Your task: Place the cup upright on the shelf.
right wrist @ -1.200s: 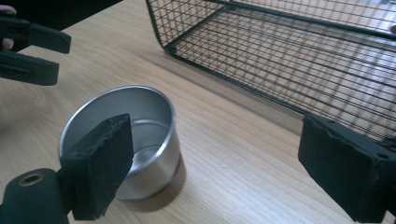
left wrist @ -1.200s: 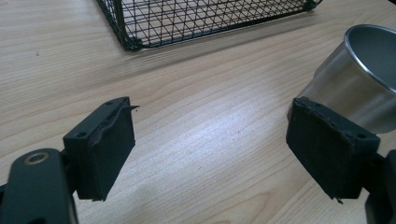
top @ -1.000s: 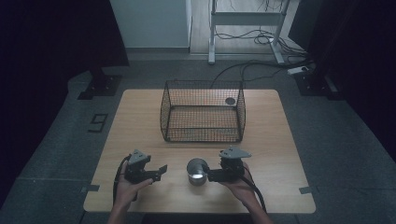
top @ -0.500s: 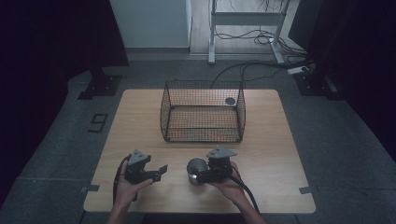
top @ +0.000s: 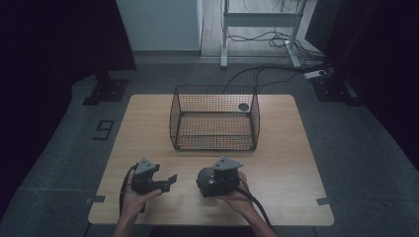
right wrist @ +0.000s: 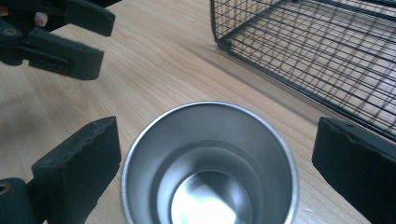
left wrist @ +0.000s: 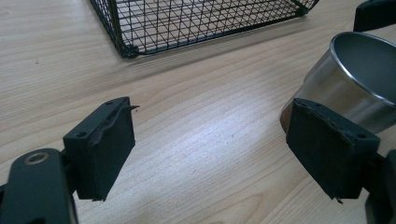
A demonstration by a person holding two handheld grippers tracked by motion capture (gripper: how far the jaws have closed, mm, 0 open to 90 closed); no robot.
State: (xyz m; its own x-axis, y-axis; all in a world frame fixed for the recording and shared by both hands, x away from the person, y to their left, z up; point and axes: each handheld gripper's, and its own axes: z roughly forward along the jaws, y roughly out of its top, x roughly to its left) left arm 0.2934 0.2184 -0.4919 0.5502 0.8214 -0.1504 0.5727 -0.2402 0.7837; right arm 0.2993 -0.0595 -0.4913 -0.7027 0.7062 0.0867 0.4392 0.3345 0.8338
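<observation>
Nearest the table's front edge, the right gripper (top: 207, 182) sits around a steel cup (right wrist: 210, 163), which stands upright on the table (top: 281, 173) with its mouth up; the 2 jaws have just been opening and now stand wide on either side of the rim, a gap showing at each pad, so the cup is bracketed but not gripped; that spread looks meant to let the pads slide down past the cup's wall before squeezing it. Just to its left, the left gripper (top: 170, 180) rests low over bare wood, released, nothing between its jaws; from its own view the cup (left wrist: 345, 79) stands just beyond its right pad, untouched, so this hand seems to be waiting aside rather than helping. Farther back, in the middle of the table, a black wire basket (top: 215, 118) stands open at the top, apart from the cup; a small dark round thing lies at its far right corner, too small to name; the basket seems the likely place for the cup.
</observation>
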